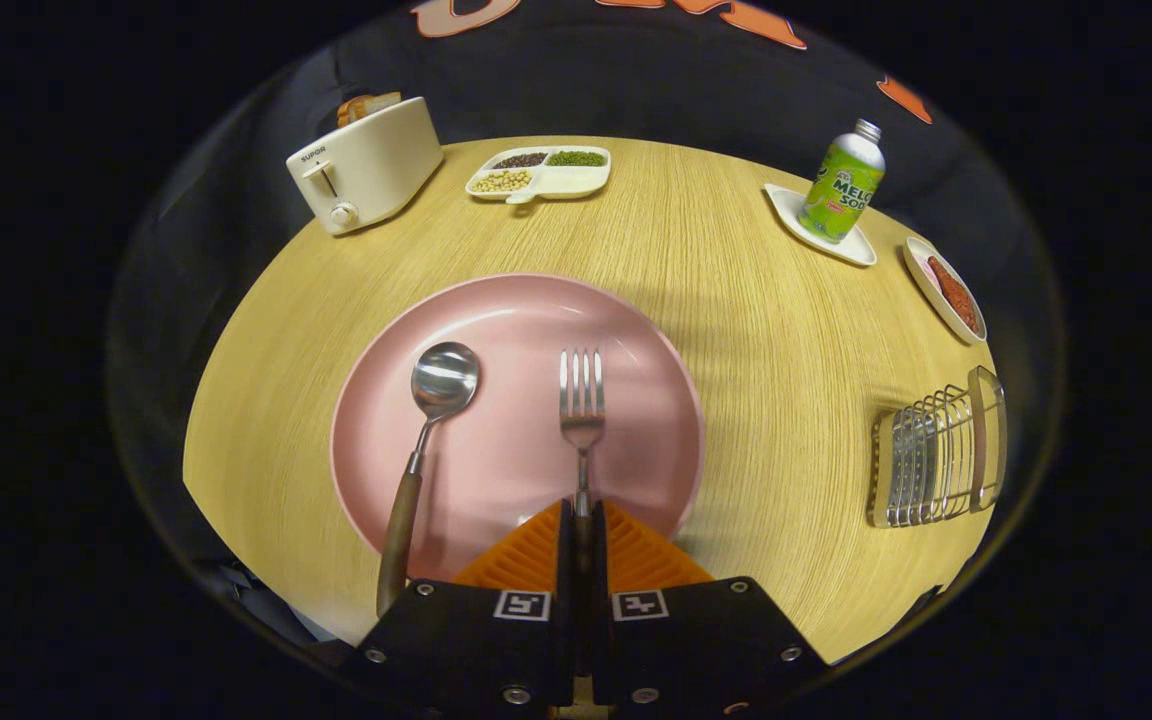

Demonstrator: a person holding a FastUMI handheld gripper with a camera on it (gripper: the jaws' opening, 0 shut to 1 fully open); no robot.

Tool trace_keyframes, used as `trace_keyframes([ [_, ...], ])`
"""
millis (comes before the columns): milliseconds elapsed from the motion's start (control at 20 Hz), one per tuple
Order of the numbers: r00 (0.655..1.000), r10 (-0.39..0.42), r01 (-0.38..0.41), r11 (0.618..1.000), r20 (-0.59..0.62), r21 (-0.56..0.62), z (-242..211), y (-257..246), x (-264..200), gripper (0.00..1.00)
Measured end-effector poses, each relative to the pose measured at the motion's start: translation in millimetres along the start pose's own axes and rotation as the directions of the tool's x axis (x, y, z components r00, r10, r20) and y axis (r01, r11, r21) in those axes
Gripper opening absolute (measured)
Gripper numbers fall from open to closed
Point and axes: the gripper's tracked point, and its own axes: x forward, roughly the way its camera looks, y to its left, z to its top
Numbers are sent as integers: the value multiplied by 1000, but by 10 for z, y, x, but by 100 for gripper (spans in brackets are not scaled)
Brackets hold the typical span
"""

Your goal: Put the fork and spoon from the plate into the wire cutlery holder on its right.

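"SUPOR" on the toaster (366,165), "MELON SODA" on the green bottle (844,185)

The pink plate (496,330) sits on the wooden counter (756,320). A metal fork (582,400) lies on it, tines pointing away, its handle pinched between the closed fingers of the claw (582,525). Left of the fork lies a spoon (431,440) (steel bowl up, brown wooden handle crossing the plate's near rim). Well to the plate's right stands the wire cutlery holder (936,458), apart from both.
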Motion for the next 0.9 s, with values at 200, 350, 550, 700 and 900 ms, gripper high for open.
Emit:
trace_keyframes([
  [200,1000,17,-18,1000,13,16,25,-22,-47,5],
  [350,998,15,-16,1000,63,16,104,-99,-174,4],
  [550,989,8,-14,999,146,40,246,-269,-442,4],
  [700,977,-27,12,997,211,72,371,-512,-709,4],
  [900,945,-105,75,991,310,108,589,-975,-1155,4],
])
